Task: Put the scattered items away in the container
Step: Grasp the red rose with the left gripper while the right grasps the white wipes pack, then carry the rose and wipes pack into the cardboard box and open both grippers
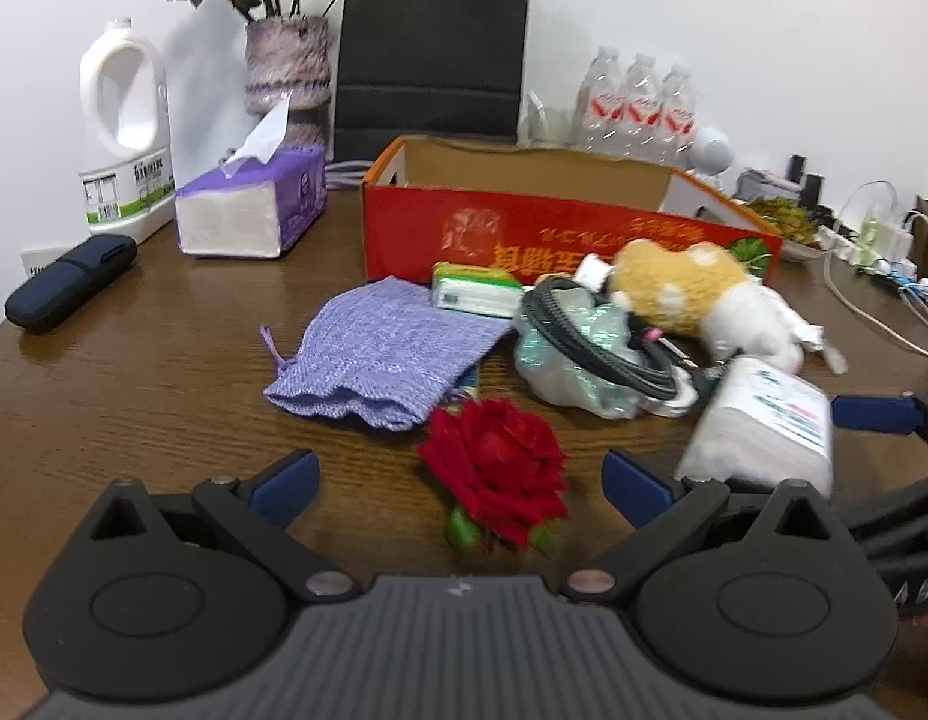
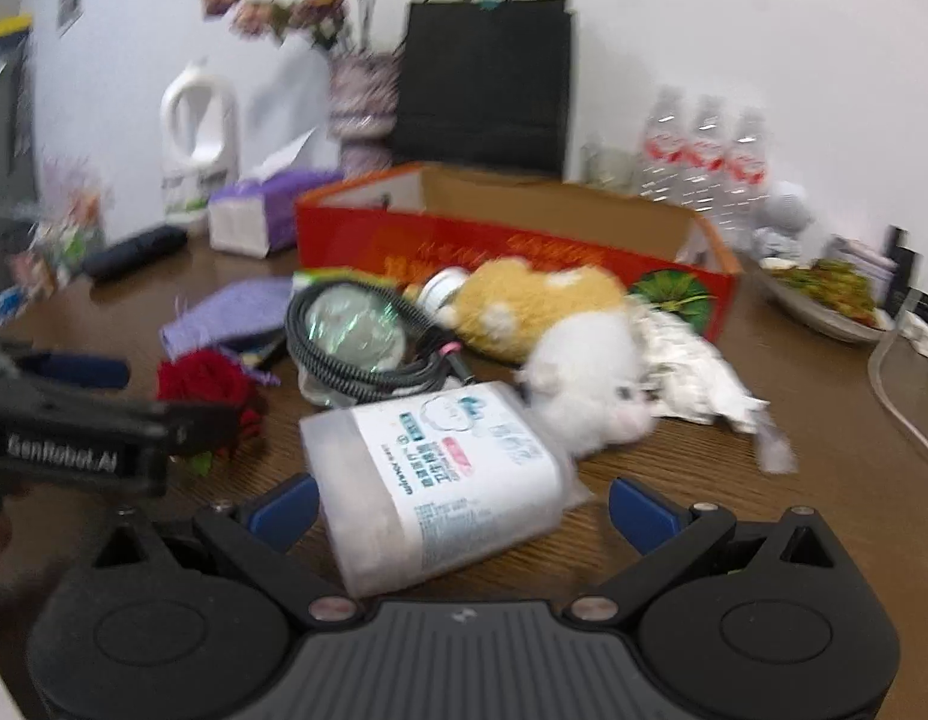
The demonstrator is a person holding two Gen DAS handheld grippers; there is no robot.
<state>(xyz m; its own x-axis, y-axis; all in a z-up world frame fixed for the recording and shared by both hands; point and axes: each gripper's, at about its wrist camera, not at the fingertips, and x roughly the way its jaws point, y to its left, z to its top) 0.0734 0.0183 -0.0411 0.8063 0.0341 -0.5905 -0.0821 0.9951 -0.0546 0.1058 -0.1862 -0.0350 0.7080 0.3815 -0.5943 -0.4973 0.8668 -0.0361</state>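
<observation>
A red open cardboard box (image 1: 523, 228) stands at the back of the wooden table; it also shows in the right wrist view (image 2: 523, 246). In front of it lie a purple cloth pouch (image 1: 380, 354), a green-white small box (image 1: 475, 291), a coiled black cable on clear wrapping (image 1: 589, 348), a plush toy (image 1: 691, 294) and a red rose (image 1: 499, 468). My left gripper (image 1: 461, 477) is open with the rose between its fingertips. My right gripper (image 2: 461, 507) is open around a white wipes pack (image 2: 440, 474), which lies flat on the table.
A tissue pack (image 1: 254, 204), a white jug (image 1: 125, 132), a dark case (image 1: 68, 282), a vase (image 1: 287, 69), a black bag (image 1: 431, 54) and water bottles (image 1: 637, 108) stand around the back. Cables and a power strip (image 1: 871, 252) are at the right.
</observation>
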